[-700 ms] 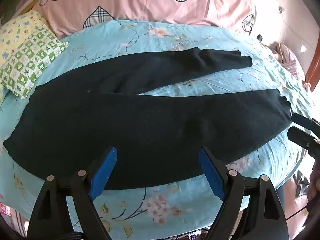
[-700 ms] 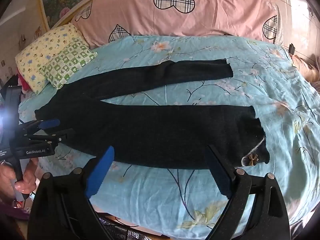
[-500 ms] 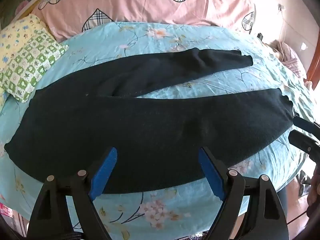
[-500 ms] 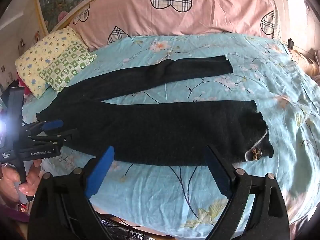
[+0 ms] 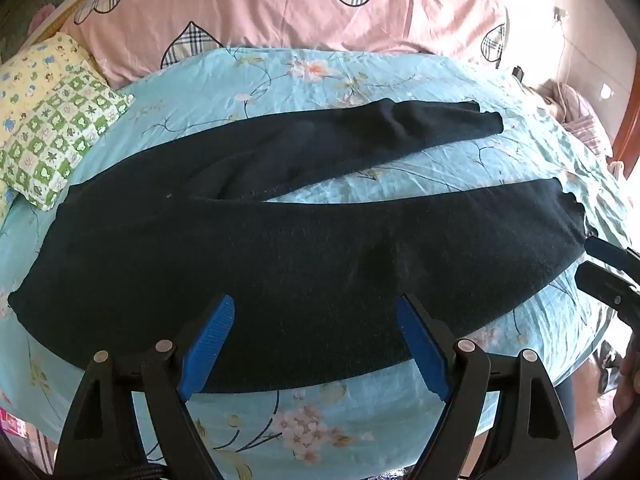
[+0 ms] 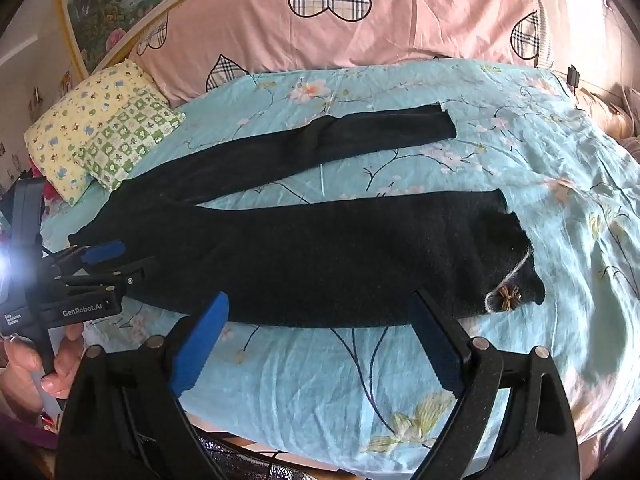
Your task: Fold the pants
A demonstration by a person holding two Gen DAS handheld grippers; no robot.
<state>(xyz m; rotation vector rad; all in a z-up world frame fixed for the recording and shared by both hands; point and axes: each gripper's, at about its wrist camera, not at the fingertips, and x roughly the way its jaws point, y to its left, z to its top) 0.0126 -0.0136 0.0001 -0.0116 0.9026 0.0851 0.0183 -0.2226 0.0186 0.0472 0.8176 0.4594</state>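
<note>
While both hand-held grippers hover with blue pads spread apart, black knit pants [image 5: 304, 248] lie flat on a floral blue bed sheet [image 6: 320, 376], 2 legs splayed. The left hand-held gripper [image 5: 316, 344] faces the thigh area; the right hand-held gripper [image 6: 320, 340] faces the near leg. Waistband detail is unclear.

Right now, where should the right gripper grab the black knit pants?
Judging by the flat pose: the right gripper should pinch the near leg's cuff corner of the black knit pants, coming from the bed's near edge; that hem lies loose on the floral sheet.
</note>
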